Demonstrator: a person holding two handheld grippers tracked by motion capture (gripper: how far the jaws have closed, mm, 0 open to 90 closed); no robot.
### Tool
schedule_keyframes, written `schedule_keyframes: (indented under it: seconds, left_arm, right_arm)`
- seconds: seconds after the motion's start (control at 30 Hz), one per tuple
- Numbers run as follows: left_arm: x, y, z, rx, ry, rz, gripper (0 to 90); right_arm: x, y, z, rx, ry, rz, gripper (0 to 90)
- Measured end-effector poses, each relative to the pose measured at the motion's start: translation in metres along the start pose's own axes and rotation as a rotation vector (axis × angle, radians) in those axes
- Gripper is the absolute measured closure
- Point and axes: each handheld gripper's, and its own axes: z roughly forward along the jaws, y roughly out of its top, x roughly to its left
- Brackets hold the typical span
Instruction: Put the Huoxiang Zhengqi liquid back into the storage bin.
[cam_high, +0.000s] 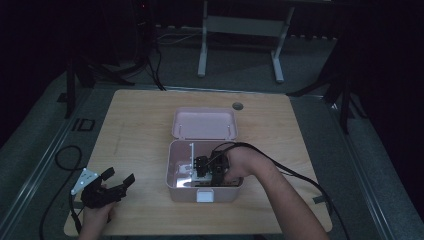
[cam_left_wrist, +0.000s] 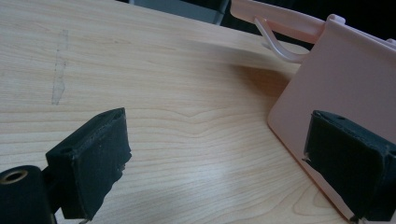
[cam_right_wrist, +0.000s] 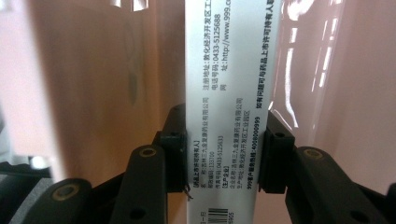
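**Inside the pink case, a white carton sits clamped between the right jaws**

In the open pink case (cam_high: 205, 192) at the middle of the table (cam_high: 135, 125), the right gripper (cam_high: 207, 170) reaches down into the tub, the person's right hand (cam_high: 240, 165) wrapped around it and a black cable looping off over the wrist. The right gripper view looks along the jaws: they are closed against the two narrow sides of a slim white carton (cam_right_wrist: 227, 107), one pad on each edge, with no gap showing. The carton runs lengthways away from the camera, its face printed with small black text and a scrap of barcode at the near end. Glossy pink walls of the case rise on both sides of it.

From above, a pale flat thing lies on the floor of the tub just left of the gripper; the dim light hides what it is. The case's lid (cam_high: 204, 122) is thrown back flat on the far side, hinged to the tub. A white latch sits on the near wall.

Well apart, at the near left corner of the table, the left gripper (cam_high: 120, 178) rests low in the person's left hand (cam_high: 95, 215), its grey plate on top. Its jaws stand wide apart with only bare wood between them. In the left gripper view the case's side wall (cam_left_wrist: 336, 84) stands just beyond the one jaw.
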Motion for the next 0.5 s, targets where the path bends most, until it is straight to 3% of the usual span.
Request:
schedule_keyframes:
  seconds: [0.5]
  left_arm:
    - [0.0002,0.0002,-0.0004,-0.002,0.001,0.000,7.0]
  right_arm:
    - [-0.0018,0.0002,0.0080,-0.011,0.007,0.007,61.4]
